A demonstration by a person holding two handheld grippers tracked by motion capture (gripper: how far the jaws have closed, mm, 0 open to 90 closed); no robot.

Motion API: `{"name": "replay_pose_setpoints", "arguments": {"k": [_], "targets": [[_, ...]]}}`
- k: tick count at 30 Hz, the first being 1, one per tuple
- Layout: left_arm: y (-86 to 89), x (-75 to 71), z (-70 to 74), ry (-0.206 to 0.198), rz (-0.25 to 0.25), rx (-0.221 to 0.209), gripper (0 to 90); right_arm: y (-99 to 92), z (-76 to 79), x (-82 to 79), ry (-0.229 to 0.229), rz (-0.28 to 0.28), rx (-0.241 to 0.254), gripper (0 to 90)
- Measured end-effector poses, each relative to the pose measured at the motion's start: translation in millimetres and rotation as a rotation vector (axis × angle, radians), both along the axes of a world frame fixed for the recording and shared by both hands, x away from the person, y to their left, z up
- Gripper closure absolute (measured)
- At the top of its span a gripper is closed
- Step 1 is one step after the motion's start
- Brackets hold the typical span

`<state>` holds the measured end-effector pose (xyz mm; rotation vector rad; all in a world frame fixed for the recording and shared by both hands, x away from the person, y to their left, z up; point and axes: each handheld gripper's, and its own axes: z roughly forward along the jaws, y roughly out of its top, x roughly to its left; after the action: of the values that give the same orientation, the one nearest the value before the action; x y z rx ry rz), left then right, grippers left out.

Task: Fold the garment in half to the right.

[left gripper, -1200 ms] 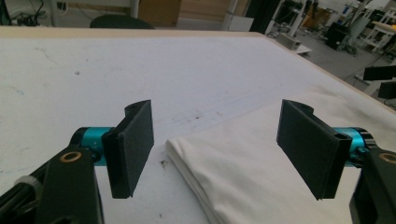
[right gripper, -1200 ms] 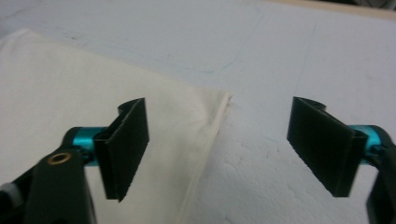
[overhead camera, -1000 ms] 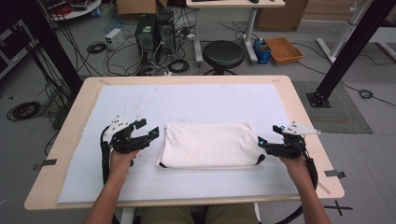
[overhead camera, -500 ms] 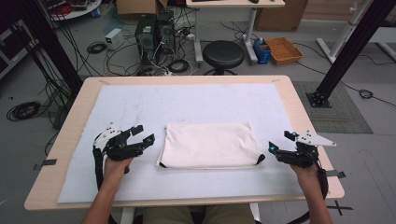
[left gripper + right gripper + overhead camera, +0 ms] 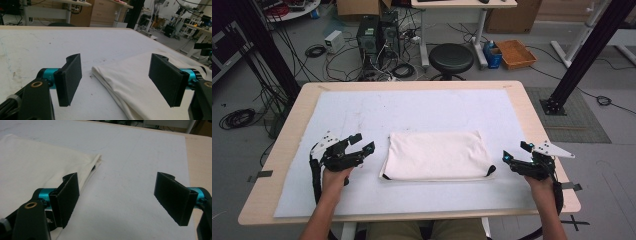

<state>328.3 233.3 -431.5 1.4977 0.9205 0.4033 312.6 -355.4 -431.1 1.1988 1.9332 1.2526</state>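
A folded cream cloth lies flat in the middle of the white mat, with small dark bits at its two near corners. My left gripper stands open on the mat a little left of the cloth, touching nothing. In the left gripper view the cloth's folded edge runs between the wide-apart jaws of the gripper. My right gripper is open just right of the cloth's near right corner. In the right gripper view the cloth lies to the left of the open gripper, with bare mat between the jaws.
The mat covers most of a wooden table. Beyond the far edge stand a black stool, a computer tower with cables on the floor, and an orange tray. A black frame post rises at the right.
Both grippers have drawn away from the cloth's side edges, the left one leftward and the right one rightward and nearer. The cloth stays folded in place.
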Motion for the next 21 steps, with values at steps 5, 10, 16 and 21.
{"name": "replay_pose_setpoints", "arguments": {"k": [5, 10, 16, 21], "targets": [[-0.6, 1.0, -1.1, 0.020, -0.006, 0.016, 26.6, 2.9, 0.3, 0.6, 0.000, -0.003, -0.004, 20.1], [-5.4, 0.9, -2.2, 0.048, -0.014, 0.052, 26.7, 5.8, -0.3, 0.9, 0.003, 0.003, -0.009, 20.1], [-18.6, -2.3, -1.7, 0.093, -0.050, 0.100, 26.6, 5.4, -0.2, 4.0, -0.001, 0.011, -0.006, 20.1], [-36.6, -9.4, -0.1, 0.137, -0.080, 0.169, 26.6, 12.3, -1.5, 9.5, 0.002, 0.040, -0.012, 20.1]]}}
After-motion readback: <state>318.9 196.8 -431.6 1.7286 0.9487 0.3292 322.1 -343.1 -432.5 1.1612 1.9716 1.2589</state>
